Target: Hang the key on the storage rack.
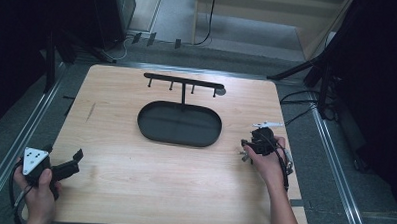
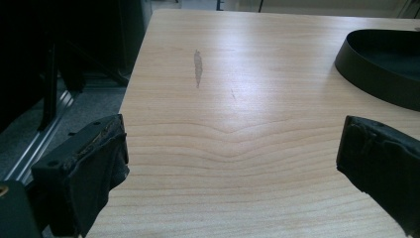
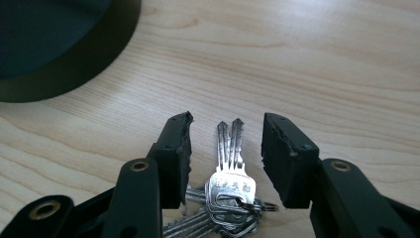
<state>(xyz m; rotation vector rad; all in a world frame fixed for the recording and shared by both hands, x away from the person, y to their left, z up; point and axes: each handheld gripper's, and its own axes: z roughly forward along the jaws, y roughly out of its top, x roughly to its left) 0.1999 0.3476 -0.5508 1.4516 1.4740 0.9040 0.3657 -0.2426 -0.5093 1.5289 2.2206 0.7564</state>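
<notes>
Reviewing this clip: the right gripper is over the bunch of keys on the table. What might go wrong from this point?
1. The right gripper straddles the bunch of silver metal keys with gaps on both sides; the flat blades may slip out as the jaws close.
2. The keys fan loosely on their ring, so a grip on two blades may leave the rest swinging.
3. The black metal rack's pegs look small; hanging the ring could miss.

The key (image 3: 231, 186) bears stamped characters, too small to read.
</notes>
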